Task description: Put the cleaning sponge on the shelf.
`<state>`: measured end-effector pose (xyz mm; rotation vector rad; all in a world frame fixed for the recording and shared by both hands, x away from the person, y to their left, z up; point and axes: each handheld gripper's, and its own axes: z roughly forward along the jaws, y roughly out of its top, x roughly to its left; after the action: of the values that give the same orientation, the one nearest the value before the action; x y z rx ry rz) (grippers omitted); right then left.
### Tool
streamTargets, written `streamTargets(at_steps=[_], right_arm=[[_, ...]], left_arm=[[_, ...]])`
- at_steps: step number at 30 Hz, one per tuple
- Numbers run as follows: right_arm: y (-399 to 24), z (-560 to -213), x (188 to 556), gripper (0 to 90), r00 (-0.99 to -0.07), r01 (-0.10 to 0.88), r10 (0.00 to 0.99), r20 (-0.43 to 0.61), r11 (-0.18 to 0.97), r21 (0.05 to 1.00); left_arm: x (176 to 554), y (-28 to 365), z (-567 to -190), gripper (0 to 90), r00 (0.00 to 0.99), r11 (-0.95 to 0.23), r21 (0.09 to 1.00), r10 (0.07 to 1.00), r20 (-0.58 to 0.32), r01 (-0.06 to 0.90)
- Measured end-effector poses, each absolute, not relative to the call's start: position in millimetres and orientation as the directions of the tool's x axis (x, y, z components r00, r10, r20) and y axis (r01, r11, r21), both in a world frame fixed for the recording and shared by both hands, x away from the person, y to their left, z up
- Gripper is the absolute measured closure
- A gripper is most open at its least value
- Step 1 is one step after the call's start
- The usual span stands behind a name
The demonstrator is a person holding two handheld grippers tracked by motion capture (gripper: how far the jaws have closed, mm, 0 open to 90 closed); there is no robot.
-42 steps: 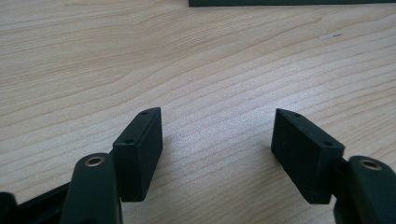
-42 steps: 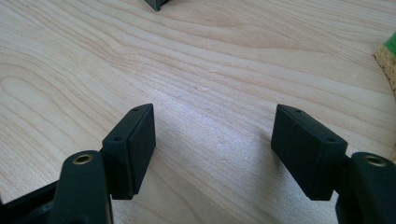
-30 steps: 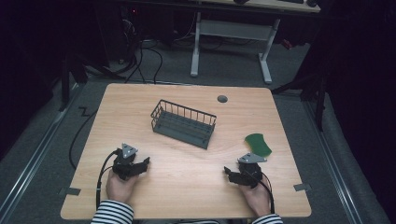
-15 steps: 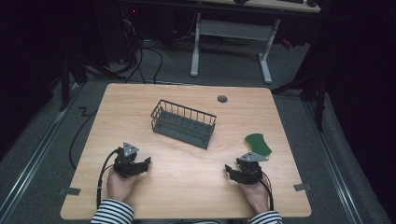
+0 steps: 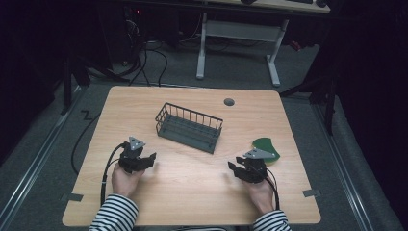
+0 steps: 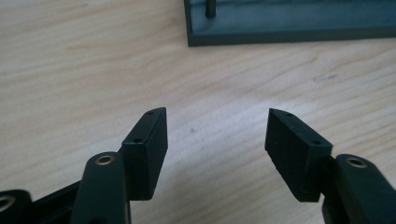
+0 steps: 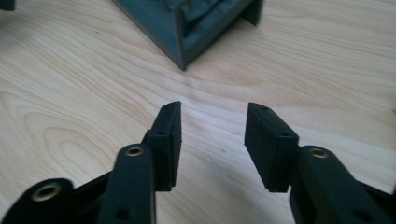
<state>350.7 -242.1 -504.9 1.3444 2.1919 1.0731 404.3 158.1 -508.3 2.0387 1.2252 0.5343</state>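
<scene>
Ahead of both tools sits the wire basket (image 5: 189, 127), long axis crosswise between them. My left tool (image 5: 146, 161) and right tool (image 5: 235, 169) rest on the bench (image 5: 192, 187), jaws apart, empty; the green pad (image 5: 266, 147) lies just beside the right one.

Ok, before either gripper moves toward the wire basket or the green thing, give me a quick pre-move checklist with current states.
1. Left gripper open, nothing between its jaws: ok.
2. Right gripper open, nothing between its jaws: ok.
3. Dark wire basket upright on the light wooden table, apart from both grippers: ok.
4. Basket holds nothing, seen from the high view: ok.
5. Flat green curved object lies just behind the right gripper; whether they touch: cannot tell.
6. Bare tabletop between each gripper and the basket: ok.
</scene>
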Motion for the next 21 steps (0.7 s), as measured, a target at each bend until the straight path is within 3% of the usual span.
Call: streamTargets(at_steps=[21], right_arm=[[-202.5,-496.8,392.9,62.4,-0.529,0.605,0.843,0.099,0.292,0.741]], left_arm=[[454.0,150.7,-430.0,39.3,0.497,-0.241,0.785,0.862,-0.096,0.570]])
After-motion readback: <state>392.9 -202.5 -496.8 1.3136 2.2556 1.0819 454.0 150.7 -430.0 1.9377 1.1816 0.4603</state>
